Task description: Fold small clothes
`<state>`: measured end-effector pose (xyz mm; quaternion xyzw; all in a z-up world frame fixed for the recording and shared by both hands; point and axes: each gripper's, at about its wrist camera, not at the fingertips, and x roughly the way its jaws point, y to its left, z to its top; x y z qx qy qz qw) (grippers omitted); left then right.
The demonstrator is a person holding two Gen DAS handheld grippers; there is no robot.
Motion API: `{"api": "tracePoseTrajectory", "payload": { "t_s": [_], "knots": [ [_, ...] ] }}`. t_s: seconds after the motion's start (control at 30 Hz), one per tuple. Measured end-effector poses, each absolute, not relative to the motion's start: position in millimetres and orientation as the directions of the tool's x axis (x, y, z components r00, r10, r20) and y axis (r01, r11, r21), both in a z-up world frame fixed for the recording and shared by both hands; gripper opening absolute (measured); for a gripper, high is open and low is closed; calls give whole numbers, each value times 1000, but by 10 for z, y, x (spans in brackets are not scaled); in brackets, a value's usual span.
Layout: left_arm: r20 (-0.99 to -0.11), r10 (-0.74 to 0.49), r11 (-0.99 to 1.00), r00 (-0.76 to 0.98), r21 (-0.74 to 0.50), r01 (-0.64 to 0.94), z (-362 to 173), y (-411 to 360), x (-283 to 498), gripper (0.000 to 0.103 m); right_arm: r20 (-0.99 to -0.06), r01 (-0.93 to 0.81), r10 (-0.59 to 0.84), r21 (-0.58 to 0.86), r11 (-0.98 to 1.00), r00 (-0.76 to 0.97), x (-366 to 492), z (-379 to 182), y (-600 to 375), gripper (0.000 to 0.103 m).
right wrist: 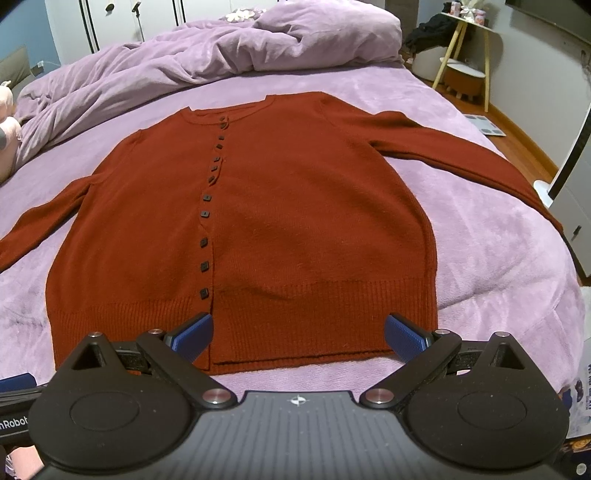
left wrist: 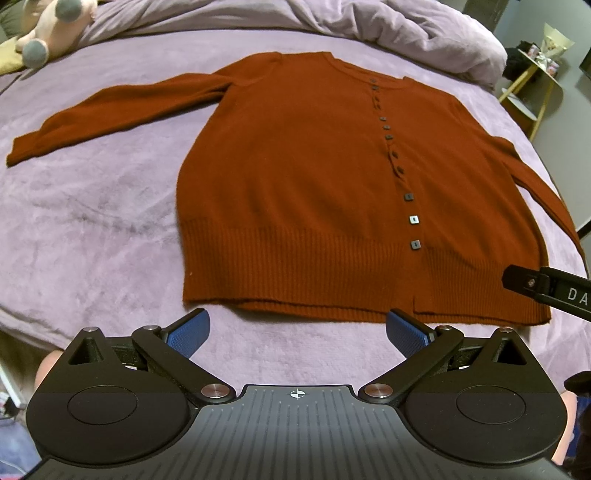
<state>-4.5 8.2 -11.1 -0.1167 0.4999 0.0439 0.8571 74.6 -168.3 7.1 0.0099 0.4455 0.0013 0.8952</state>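
Note:
A rust-red buttoned cardigan (left wrist: 295, 177) lies flat, front up, on a purple bedspread (left wrist: 92, 221), both sleeves spread out; it also shows in the right wrist view (right wrist: 295, 221). My left gripper (left wrist: 297, 334) is open and empty, just short of the ribbed hem, left of the button line. My right gripper (right wrist: 298, 338) is open and empty, hovering over the hem just right of the button placket. A part of the right gripper (left wrist: 546, 288) shows at the right edge of the left wrist view, over the hem's right corner.
A rumpled purple duvet (right wrist: 221, 55) is heaped at the head of the bed. A pink plush toy (left wrist: 51, 29) lies at the far left. A yellow-legged side table (right wrist: 465, 48) and a white fan stand (right wrist: 569, 173) are to the right, off the bed.

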Motion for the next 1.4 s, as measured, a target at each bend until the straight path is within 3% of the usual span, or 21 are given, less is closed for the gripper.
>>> {"api": "tracePoseTrajectory", "payload": {
  "t_s": [0.8, 1.0, 1.1, 1.27, 1.33, 1.4],
  "knots": [
    [-870, -50, 969, 490, -162, -189, -109, 55, -60, 103, -797, 19, 22, 43, 999, 604, 711, 69, -1761, 99],
    [-869, -40, 968, 494, -157, -197, -81, 60, -99, 103, -773, -34, 130, 139, 990, 621, 657, 96, -1817, 99],
    [-865, -42, 966, 499, -162, -200, -47, 65, -117, 103, -696, -82, 204, 205, 975, 689, 577, 161, -1935, 99],
    [-858, -36, 966, 513, -161, -203, -47, 94, -39, 103, -370, -151, 284, 350, 925, 884, 438, 191, -2426, 99],
    [-860, -31, 966, 510, -156, -205, -78, 98, 43, 103, -422, -149, 324, 397, 906, 847, 633, 113, -2668, 99],
    [-864, -26, 969, 503, -145, -198, -118, 93, 138, 103, -465, -47, 268, 433, 900, 844, 810, 40, -2987, 99]
  ]
}}
